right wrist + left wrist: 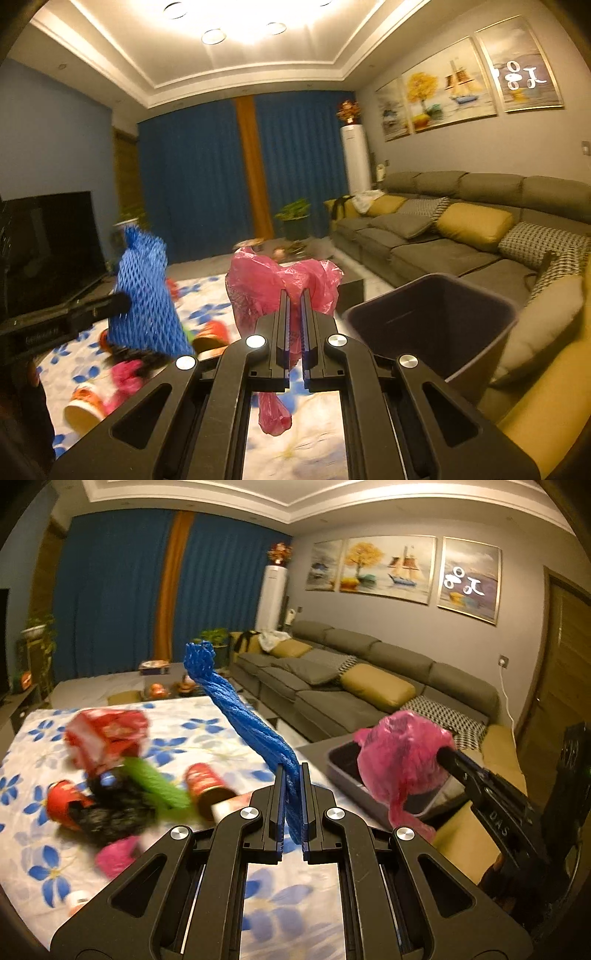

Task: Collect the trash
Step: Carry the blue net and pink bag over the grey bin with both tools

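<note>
Carry step: left tool [291, 805] clenched on blue net [236, 701], right tool [294, 332] on pink bag [258, 284]. Next, probably: release over bin [436, 325].

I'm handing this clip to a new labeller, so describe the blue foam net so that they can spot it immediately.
Start at the table with the blue-flowered cloth. Above its right side, the left gripper holds the blue foam net in closed jaws, the net rising up and leftward. Unlike the smooth pink plastic bag in the right gripper, it is an open diamond mesh and blue.

Open bin [436, 325] beside pink bag [280, 284]
</note>
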Demonstrator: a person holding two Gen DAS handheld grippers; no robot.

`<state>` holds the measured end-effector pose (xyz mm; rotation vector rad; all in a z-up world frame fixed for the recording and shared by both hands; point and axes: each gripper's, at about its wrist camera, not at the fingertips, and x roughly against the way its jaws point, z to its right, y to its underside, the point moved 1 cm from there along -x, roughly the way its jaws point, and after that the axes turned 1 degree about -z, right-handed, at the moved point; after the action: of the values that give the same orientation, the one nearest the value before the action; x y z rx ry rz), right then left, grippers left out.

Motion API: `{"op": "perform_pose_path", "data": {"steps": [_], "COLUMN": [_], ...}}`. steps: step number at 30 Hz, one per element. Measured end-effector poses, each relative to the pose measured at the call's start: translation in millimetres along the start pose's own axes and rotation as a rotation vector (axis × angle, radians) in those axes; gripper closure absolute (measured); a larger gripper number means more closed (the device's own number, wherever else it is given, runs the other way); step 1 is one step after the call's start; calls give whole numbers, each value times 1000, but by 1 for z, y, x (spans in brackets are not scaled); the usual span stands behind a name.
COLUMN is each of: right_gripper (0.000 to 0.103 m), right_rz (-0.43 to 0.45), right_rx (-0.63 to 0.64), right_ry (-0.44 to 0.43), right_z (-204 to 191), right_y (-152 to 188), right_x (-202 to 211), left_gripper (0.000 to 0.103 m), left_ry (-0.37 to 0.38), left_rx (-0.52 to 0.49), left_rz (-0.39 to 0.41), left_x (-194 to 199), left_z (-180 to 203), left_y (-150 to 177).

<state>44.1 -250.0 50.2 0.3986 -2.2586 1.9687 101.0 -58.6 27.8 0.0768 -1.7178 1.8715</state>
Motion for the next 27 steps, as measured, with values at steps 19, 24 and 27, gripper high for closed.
{"op": "perform_pose_path", "data": {"steps": [19,24,27], "right_gripper": [97,97,97], "right_rz": [25,14,6], "right_rx": [-84,-89,-96], "right_ry": [195,208,212], "right_z": [93,101,105], "right_y": [-6,-4,-6], "right_x": [-31,-39,-46], "left_gripper": [97,97,97], "left_ry": [124,150,154], "left_rx": [-129,-155,-164], "left_rz": [-48,-62,-75], "left_x": [-139,-160,-170], "left_z": [114,130,133], "left_y": [-22,-19,-16]}}
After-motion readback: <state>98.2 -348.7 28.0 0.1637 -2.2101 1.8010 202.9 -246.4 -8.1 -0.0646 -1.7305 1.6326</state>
